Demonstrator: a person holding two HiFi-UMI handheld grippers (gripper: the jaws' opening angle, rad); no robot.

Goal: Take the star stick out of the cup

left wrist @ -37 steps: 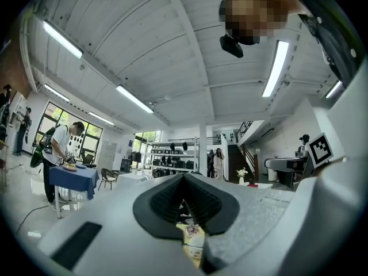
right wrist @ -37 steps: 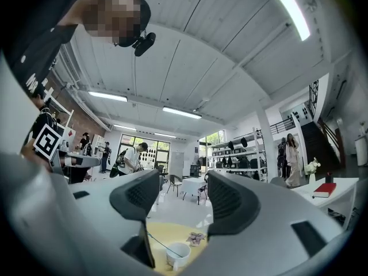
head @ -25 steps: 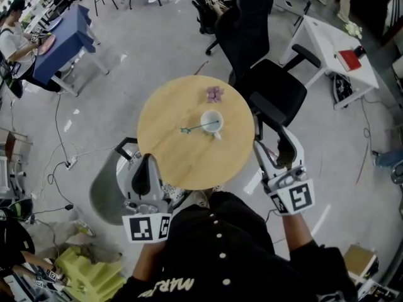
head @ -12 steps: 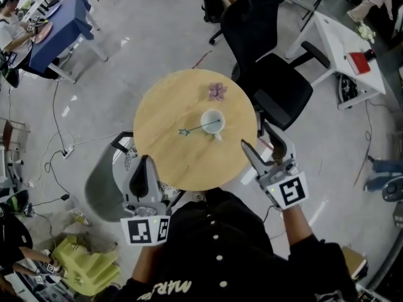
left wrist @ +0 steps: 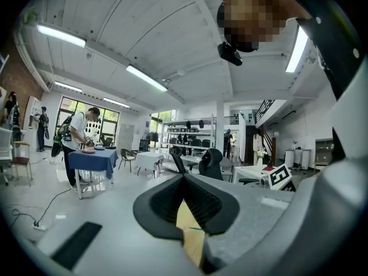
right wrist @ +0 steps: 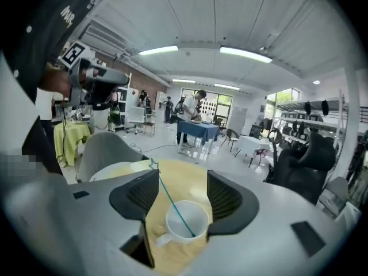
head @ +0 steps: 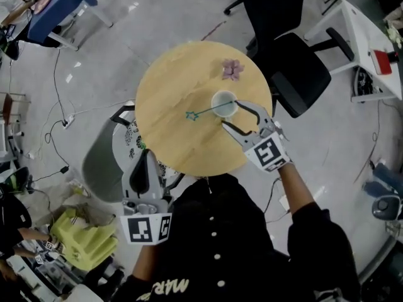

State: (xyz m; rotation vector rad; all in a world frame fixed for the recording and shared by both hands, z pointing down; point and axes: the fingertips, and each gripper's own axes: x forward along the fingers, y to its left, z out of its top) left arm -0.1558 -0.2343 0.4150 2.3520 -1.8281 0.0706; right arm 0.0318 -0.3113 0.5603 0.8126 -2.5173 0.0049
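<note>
L gripper (head: pixel 146 161) is held low beside the body, just off the near edge of the surface (head: pixel 170 99). Its fingers are closed, w/ nothing between them. R gripper (head: pixel 234 114) is held out over the round, pale wood top, fingers spread open. The white glossy cup (head: pixel 225 103) is seen between them in the right gripper view; contact can't be told. The thin teal star stick (head: pixel 204 111) is leant in the cup, star end out past the rim. A small purple flower (head: pixel 232 68) is set beyond, apart.
</note>
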